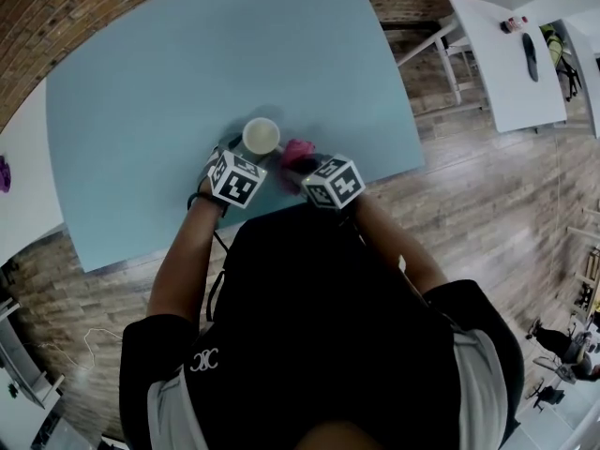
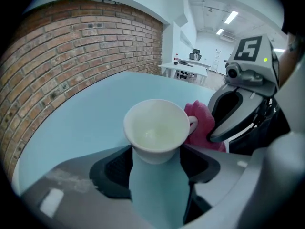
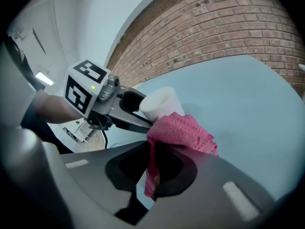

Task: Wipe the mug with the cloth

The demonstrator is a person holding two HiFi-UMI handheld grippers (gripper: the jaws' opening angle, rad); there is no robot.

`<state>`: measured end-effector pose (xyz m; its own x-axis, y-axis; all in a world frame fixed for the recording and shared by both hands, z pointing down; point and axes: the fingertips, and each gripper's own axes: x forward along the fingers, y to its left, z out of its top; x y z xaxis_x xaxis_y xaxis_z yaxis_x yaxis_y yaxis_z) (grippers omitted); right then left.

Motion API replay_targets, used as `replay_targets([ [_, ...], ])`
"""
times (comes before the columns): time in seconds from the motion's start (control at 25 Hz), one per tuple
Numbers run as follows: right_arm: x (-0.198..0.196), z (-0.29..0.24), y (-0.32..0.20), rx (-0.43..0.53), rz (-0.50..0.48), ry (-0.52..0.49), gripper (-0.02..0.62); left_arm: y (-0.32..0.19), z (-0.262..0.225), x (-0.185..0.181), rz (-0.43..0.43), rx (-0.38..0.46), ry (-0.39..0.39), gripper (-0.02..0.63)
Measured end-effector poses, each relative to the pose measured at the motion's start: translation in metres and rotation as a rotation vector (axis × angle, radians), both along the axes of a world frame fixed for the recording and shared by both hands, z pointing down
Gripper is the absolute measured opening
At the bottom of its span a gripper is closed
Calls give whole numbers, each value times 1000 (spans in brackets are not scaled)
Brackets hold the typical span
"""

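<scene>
A white mug (image 1: pixel 261 136) stands near the front edge of the light blue table (image 1: pixel 169 64). In the left gripper view the mug (image 2: pixel 157 130) sits between the jaws of my left gripper (image 2: pixel 156 165), whose pads press on its lower sides; the handle points right. My right gripper (image 3: pixel 152 171) is shut on a pink cloth (image 3: pixel 181 132), which bunches over its fingertips. The cloth (image 2: pixel 200 123) touches the mug's handle side. In the head view the left gripper (image 1: pixel 246 155) is just in front of the mug, and the right gripper (image 1: pixel 305 170) is beside it with the cloth (image 1: pixel 297 150).
A brick wall (image 1: pixel 75 7) runs behind the table. White tables (image 1: pixel 502 54) stand to the right across a wooden floor (image 1: pixel 487 204). The table's front edge (image 1: pixel 141 256) lies close to the person's body.
</scene>
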<state>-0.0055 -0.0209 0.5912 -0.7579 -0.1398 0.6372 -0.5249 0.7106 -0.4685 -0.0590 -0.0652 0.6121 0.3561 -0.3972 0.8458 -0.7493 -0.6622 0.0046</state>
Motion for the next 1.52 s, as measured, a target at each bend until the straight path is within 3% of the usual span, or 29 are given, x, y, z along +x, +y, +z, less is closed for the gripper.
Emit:
replay_targets([
  [0.16,6,17,-8,-19,42,63,37,8,-2,-6,-4,-7,1,293],
  [0.32,14,20,-25,4,111,95,36,24,-2,-2,24,-7,15,187],
  [0.36,15,20,-30,14,125,100,36,29,-2,1,40,-8,32,190],
  [0.52,17,17,-44,31,147,101,37,43,4,2,69,-6,74,283],
  [0.68,21,15,-51,56,149,103,37,43,9,-11,121,-23,55,408],
  [0.96,20,-5,-83,106,217,57,37,-3,-15,-17,254,60,51,437],
  [1.04,18,-9,-93,117,228,55,37,-15,-16,-18,274,58,37,439],
  [1.16,13,-11,-102,121,226,53,37,-22,-12,-16,314,15,36,506],
  [1.36,-5,-11,-109,117,167,40,37,-18,-7,-5,443,-16,5,506],
  [1.52,-19,-11,-111,134,85,43,37,-16,-3,4,482,-9,-14,506],
])
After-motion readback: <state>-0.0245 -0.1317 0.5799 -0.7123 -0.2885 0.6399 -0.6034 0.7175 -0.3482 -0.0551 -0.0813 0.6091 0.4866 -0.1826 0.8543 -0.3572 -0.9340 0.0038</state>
